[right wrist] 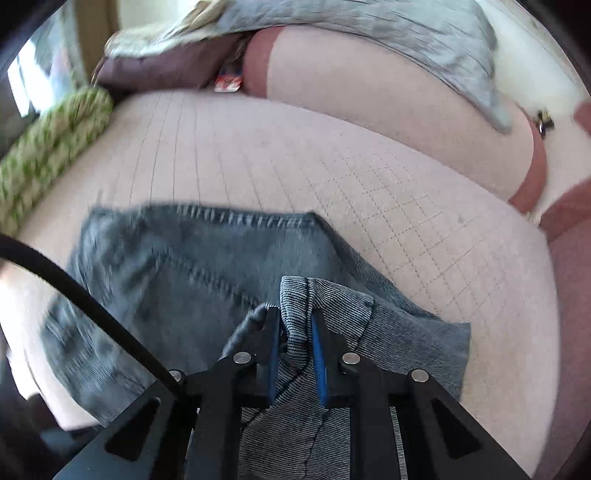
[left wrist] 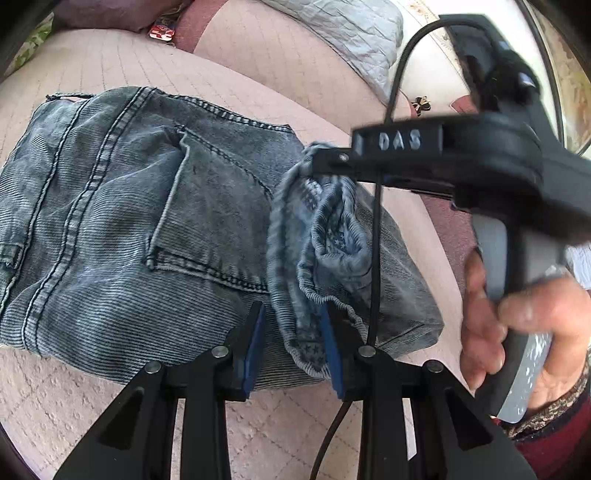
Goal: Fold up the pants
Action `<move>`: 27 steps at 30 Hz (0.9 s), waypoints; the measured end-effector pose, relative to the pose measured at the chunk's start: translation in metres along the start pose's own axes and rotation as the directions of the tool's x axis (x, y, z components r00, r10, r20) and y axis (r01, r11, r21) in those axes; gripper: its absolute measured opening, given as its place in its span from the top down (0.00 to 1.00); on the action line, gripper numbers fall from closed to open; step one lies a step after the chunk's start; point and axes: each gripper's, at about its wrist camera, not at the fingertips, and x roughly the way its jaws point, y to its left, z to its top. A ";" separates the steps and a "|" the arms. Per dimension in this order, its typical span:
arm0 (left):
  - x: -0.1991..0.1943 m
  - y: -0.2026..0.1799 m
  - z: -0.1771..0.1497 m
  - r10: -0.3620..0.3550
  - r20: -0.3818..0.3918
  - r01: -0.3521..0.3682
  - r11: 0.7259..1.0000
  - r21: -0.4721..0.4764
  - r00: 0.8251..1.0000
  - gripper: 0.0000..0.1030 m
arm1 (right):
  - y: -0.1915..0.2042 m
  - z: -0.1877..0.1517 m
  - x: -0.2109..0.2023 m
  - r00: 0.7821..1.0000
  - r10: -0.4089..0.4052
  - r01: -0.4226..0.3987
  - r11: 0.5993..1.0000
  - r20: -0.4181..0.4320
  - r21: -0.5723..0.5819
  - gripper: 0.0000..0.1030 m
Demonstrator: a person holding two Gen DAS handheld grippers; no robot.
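While the jeans (left wrist: 122, 221) lie bunched and partly folded on the pink quilted bed (right wrist: 332, 155), both grippers have hold of cloth at one end of the bundle. Seen from the left wrist, the left gripper (left wrist: 295, 332) has its blue-padded jaws narrowed around a gathered, elastic-looking band of denim with a starred lining; the pads appear to pinch it, though one side of the contact is partly hidden. Just beyond it, the right gripper (left wrist: 325, 158) comes in from the right, held in a person's hand (left wrist: 517, 325), its tip buried in the same ruffled edge. From the right wrist, its jaws stand nearly closed on a raised fold of ribbed grey-blue cloth. The bundle's long axis runs sideways across the left view, with the back pocket (left wrist: 210, 206) and heavy seams stretching away to the left of both grippers, so the free bulk lies to that side. The two grips sit close together, the left one nearer the bed's front edge. My guess is the coming fold depends on carrying this gripped end across that length. Raised letters on the right gripper's body read "DAS" (left wrist: 400, 140). A small red printed packet (left wrist: 161, 34) lies near the pillows; its writing is too small to read.
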 end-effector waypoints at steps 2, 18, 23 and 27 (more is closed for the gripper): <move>-0.004 -0.005 0.000 0.005 -0.003 -0.005 1.000 -0.004 1.000 0.72 | -0.005 0.002 0.010 0.998 0.068 -0.068 0.997 -0.015 0.036 0.73; -0.134 0.077 -0.020 0.195 0.169 -0.143 0.949 -0.280 0.966 0.52 | -0.002 -0.099 0.009 0.950 0.292 -0.286 0.956 -0.107 0.069 0.77; -0.128 0.109 -0.013 0.260 0.161 -0.181 0.904 -0.388 0.952 0.43 | -0.007 -0.088 -0.012 0.940 0.340 -0.335 0.937 -0.039 0.099 0.59; -0.124 0.130 -0.013 0.256 0.174 -0.157 0.884 -0.440 0.951 0.40 | 0.019 -0.053 -0.042 0.938 0.345 -0.344 0.939 0.037 -0.027 0.33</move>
